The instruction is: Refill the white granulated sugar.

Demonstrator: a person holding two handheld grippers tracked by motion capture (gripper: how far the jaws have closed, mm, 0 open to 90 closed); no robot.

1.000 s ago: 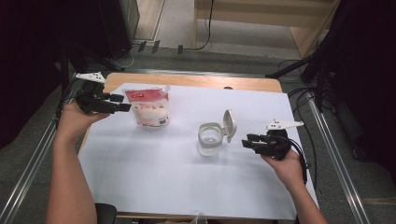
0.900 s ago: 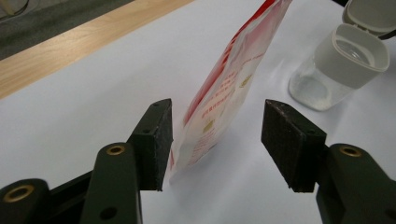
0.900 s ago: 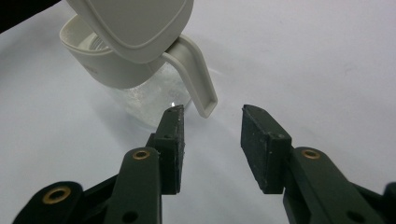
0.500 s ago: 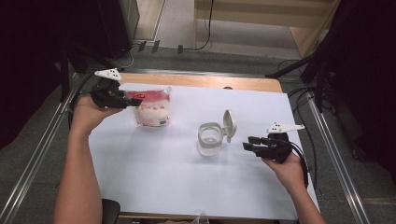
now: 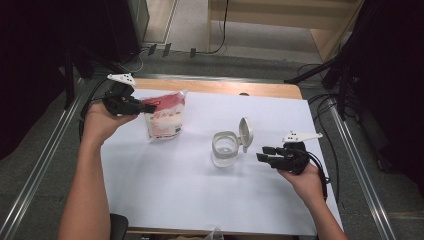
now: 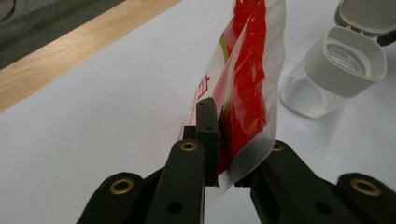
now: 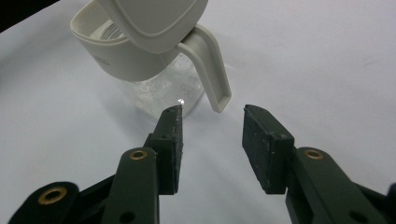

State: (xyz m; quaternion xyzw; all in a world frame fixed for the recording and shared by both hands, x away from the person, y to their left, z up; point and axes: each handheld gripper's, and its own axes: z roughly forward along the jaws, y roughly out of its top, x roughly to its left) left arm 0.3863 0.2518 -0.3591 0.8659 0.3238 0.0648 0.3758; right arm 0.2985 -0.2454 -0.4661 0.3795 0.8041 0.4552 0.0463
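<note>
1. The left gripper [image 5: 148, 107] has just been closing, and its jaws now pinch the top edge of the red-and-white pouch [image 5: 164, 119]. The left gripper view shows the film [image 6: 243, 88] squeezed between the black pads. A grip that high likely lets the pouch hang and be tipped later.
2. The pouch sits to the left of the glass jar [image 5: 224, 149] and a little farther from the person. It is well apart from the jar, its base seemingly still on the white sheet [image 5: 200, 200] (the contact line is hard to make out).
3. The jar stands upright with its flip lid [image 5: 245, 132] swung open, so the mouth is free to receive a pour.
4. The right gripper [image 5: 265, 154] waits just to the right of the jar, jaws partly apart and holding nothing. In its own view the pads [image 7: 172, 140] frame the lid's tab [image 7: 212, 84] without touching it, probably ready to steady the jar.
5. Between pouch and jar lies bare sheet, an open lane for carrying the pouch over.
6. Behind the jar the sheet ends at a wooden table strip [image 5: 225, 87], and metal rails [image 5: 357, 165] flank both sides. The pouch is nearer the left edge than the jar is, so sideways room there is tighter.
</note>
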